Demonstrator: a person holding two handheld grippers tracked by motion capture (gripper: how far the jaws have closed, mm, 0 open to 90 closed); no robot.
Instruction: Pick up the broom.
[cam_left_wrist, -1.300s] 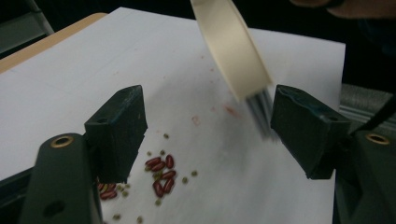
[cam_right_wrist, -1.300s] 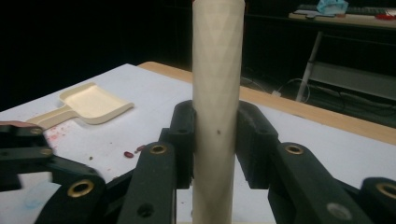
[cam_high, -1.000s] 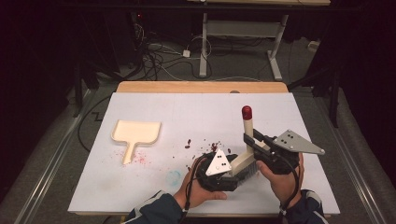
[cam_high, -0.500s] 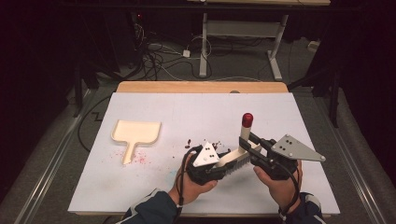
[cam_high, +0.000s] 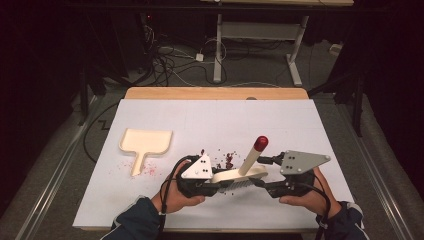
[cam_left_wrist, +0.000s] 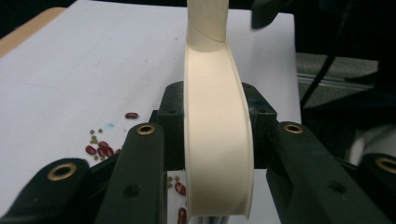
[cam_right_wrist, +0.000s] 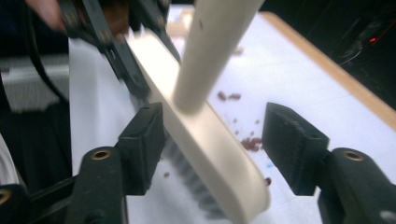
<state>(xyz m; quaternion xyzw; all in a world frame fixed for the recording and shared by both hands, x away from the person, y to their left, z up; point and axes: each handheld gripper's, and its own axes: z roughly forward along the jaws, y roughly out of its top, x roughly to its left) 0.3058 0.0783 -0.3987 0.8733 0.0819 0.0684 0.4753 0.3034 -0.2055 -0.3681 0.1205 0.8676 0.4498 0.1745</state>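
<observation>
The cream plastic hand brush with the red-tipped handle (cam_high: 243, 172) sits at six o'clock on the white tabletop (cam_high: 300, 125), handed across. The left tool (cam_high: 212, 186) clamps its head; the right tool (cam_high: 262, 182), jaws just opening, straddles it without pressing. Sweeping looks barely begun: red beans (cam_high: 227, 159) lie loose, and the cream dustpan (cam_high: 145, 142) at nine o'clock holds none.

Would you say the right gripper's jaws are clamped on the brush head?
No: in the right gripper view the right gripper stands open, with a gap between the brush and the far jaw.
</observation>
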